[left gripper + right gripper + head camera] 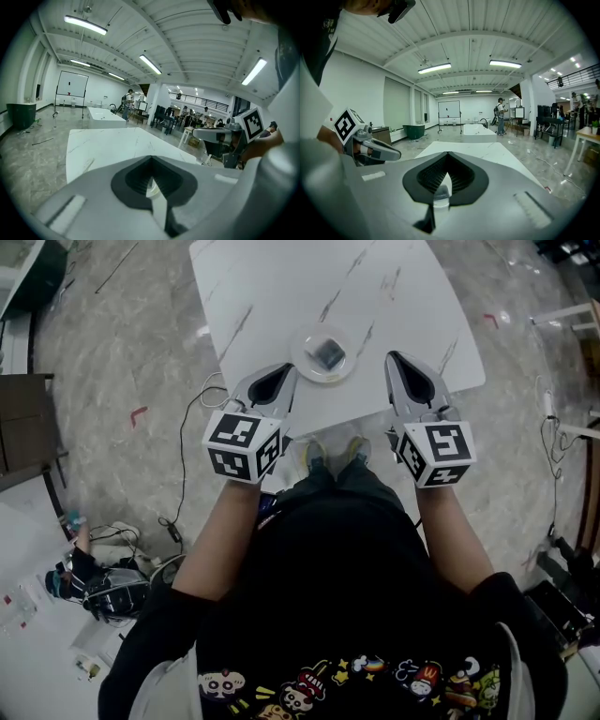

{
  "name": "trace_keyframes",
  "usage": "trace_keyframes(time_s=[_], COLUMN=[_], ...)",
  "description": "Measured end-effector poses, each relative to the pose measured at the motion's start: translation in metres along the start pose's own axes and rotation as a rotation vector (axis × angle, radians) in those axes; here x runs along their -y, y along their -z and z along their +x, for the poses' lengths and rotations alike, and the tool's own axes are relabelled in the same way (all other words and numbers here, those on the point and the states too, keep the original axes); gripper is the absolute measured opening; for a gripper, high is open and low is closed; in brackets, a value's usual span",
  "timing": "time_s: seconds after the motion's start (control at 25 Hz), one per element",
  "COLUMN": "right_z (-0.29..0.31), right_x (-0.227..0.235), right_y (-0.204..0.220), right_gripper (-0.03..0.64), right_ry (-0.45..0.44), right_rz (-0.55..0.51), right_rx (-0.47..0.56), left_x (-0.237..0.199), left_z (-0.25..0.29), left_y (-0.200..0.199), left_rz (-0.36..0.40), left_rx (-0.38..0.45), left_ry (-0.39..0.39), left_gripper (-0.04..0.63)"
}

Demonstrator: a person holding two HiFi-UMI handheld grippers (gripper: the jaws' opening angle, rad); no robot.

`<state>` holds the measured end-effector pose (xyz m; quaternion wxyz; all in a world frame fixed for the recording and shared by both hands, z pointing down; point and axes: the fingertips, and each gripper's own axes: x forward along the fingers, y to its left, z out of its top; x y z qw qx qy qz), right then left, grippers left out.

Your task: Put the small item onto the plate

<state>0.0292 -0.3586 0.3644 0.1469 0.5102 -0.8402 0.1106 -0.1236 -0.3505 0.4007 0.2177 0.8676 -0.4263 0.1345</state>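
1. The white marbled surface (281, 287) is the biggest thing in the head view. It is bare apart from one plate near its front edge, the edge closest to the person.
2. The left hand-held gripper (289, 369) hangs just left of the plate. Its jaws are clenched together with nothing between them, and its own view shows only a sliver of the plate through the gap behind the tips.
3. The right hand-held gripper (393, 359) hangs just right of the plate. It is also clenched and empty, with its pads meeting at the tips.
4. The plate (303, 345) is small, round and pale, and lies between the two grippers. Both appear to be above the surface rather than touching the plate.
5. The small item (328, 353) is dark and squarish and rests in the middle of the plate. The placing looks finished.

What could go wrong, as I judge it:
- The plate is close to the front edge. If either gripper swings sideways or drops, it could clip the rim and push the plate towards that edge or off it.
- A knock on the rim could also bounce the item out, since it lies loose on the plate.
- Both grippers flank the plate closely, so drawing them straight back should be safer than crossing over it.
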Motion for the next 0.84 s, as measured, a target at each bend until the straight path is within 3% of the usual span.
trace_keyframes(time_s=[0.84], right_z=[-0.047], right_x=[-0.012], right_y=[0.0], right_gripper=[0.02], right_ry=[0.034], right_rz=[-0.007], right_rx=[0.014], left_x=[0.01], left_z=[-0.036], left_y=[-0.011], left_rz=[0.048], left_rx=[0.085], left_ry=[-0.012], left_gripper=[0.0])
